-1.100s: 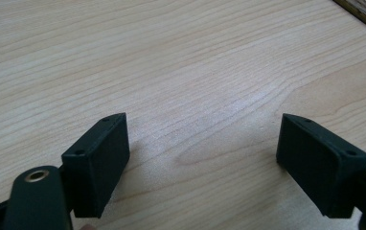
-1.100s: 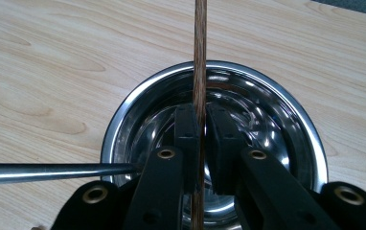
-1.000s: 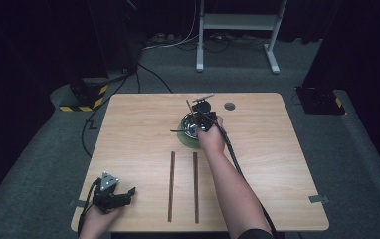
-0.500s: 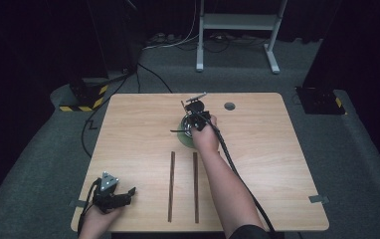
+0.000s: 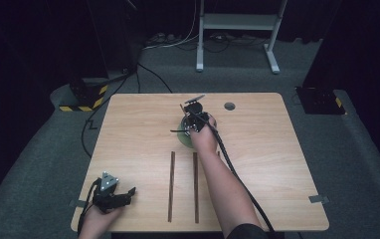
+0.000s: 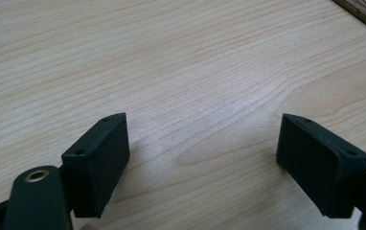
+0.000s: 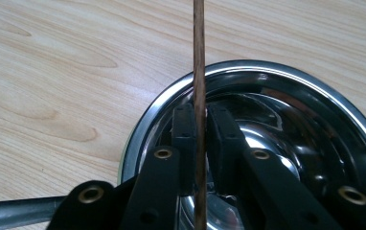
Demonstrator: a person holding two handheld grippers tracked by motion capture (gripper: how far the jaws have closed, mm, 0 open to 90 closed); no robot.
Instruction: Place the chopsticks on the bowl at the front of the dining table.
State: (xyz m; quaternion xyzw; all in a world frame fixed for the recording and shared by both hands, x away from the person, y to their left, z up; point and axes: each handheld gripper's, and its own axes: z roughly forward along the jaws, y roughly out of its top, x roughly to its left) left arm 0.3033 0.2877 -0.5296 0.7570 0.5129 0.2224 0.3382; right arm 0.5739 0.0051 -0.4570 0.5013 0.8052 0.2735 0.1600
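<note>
High view. Wooden table. The right gripper is over a steel bowl set past the middle of the table, with a thin brown stick caught in it; its far tip pokes out beyond the gripper, away from the person. Two more sticks lie flat on the near half, side by side and apart, long axes running from the person toward the bowl. The left gripper rests at the near left corner, well apart from bowl and sticks. The right hand is far the nearer to the bowl.

Left gripper view. Jaws stand wide, nothing between them, bare wood below. One stick's end crosses the top right corner.

Right gripper view. Pads flank the stick closely, one each side; it runs straight up the middle, along the jaws' own line, and passes over the bowl's rim. The jaws have just eased open a little, though the pads look to be pinching the stick yet. The bowl sits directly beneath the jaws, so I judge the stick need only be let go to drop in, its long axis resting across the rim.
</note>
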